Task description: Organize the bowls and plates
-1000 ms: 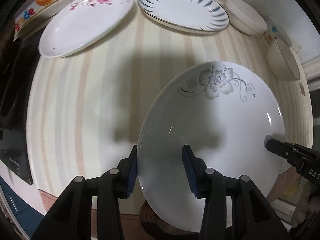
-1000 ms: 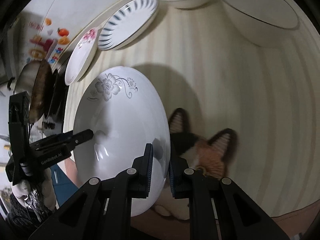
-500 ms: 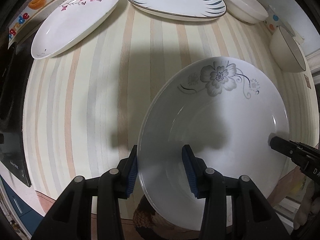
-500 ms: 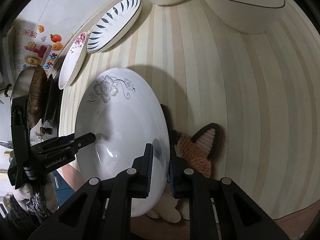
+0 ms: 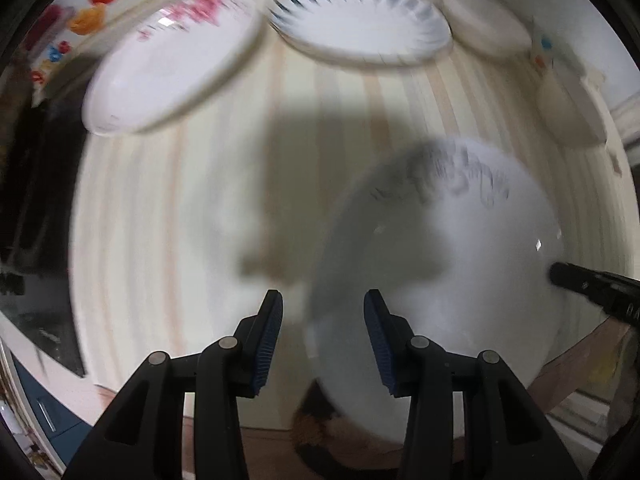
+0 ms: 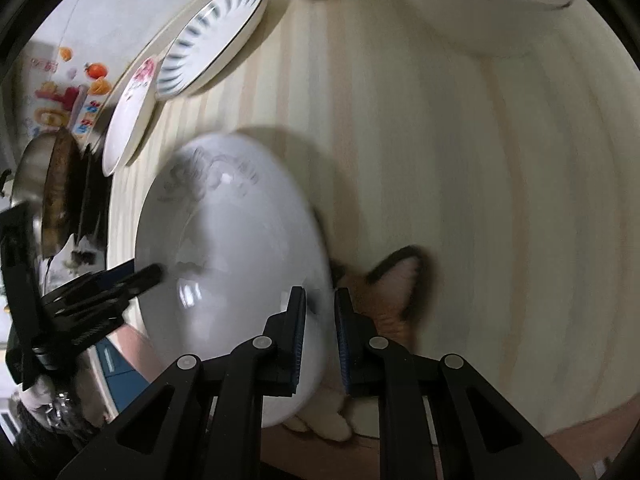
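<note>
- White porcelain fills my near view: the grey-flower plate (image 6: 228,264) is held off the striped counter (image 6: 460,200) at its near edge, and I have it from both sides.
- My right gripper (image 6: 320,332) is drawn narrow, pads pinching the plate's right rim, one pad above the rim and one beneath.
- My left gripper (image 5: 323,340) stands partly apart with the plate's left rim in the gap. In the left wrist view the rim runs between the pads without clearly touching either, and blur keeps me from saying more. I judge the right side carries the weight.
- From the left gripper, the plate spreads away to the right and forward; the right gripper's tip shows at its far right rim.
- Along the far edge lie the pink-flower plate (image 5: 172,64) toward the far left corner and the blue-leaf plate (image 5: 360,24) just beside it. A white bowl (image 5: 488,24) and a second bowl (image 5: 572,112) sit toward the far right corner.
- Between my plate and that far row the counter is bare, so a straight push forward has open room.
- A furry orange-and-black animal (image 6: 396,292) sits under the plate's right rim at the near edge, very close to my right gripper. I would keep the plate high there.
- Stacking looks to me the next step, with the far plates the likely target.
</note>
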The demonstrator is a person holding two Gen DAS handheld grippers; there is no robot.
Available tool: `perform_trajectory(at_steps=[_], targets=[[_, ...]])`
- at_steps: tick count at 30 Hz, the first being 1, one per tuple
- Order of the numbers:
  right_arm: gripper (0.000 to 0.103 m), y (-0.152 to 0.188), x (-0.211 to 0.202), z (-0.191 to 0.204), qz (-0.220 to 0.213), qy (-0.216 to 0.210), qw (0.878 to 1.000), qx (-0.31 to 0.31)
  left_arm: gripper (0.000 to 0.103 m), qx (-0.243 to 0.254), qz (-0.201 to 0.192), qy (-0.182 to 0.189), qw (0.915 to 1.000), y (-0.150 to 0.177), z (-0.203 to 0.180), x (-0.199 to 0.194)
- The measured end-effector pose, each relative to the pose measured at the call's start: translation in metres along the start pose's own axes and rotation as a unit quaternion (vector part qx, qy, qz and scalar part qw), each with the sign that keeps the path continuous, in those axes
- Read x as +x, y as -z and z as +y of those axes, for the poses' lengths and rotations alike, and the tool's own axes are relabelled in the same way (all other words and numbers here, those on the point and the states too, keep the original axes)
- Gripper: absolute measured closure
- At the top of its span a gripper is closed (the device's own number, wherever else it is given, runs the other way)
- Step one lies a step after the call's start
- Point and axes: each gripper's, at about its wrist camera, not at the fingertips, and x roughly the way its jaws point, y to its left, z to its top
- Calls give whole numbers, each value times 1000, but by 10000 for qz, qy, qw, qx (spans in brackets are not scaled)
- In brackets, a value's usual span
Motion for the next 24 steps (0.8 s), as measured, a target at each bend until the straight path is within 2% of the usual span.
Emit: perform_trajectory(at_steps=[4, 5, 8, 9, 13, 16, 19, 22, 24], targets=[[85, -23, -55, 16, -414, -1, 9991, -45, 61, -590, -463, -105, 9971, -18, 47, -36], [81, -31, -65, 28, -523, -75, 9985, -173, 61, -807, -507, -75, 9954, -22, 61, -38], [59, -68, -78, 85, -789, -463, 9925, -807, 61, -1476, -521, -1, 9877, -38, 106, -31], [59, -85, -73, 109, -846, -591, 9888, -1075, 61, -1715, -496, 58, 9839, -44, 118, -27], [59, -159, -22, 196, -844, -686, 9754, -1918, 61, -2473, -433, 232, 9677, -58, 167, -6], [59, -212, 30, 242, -637, -534, 9711, -2238, 61, -2714, -426, 189, 9613, -74, 185, 6], [59, -249, 73, 277, -466, -318, 9654, -2548, 61, -2833, -384, 175, 9581, -83, 194, 16], [60, -270, 105, 294, -322, -107, 9602, -2772, 61, -2834, -324, 94, 9584, -94, 199, 27], [64, -279, 124, 303, -252, 49, 9565, -2907, 61, -2808, -281, 98, 9593, -98, 199, 33]])
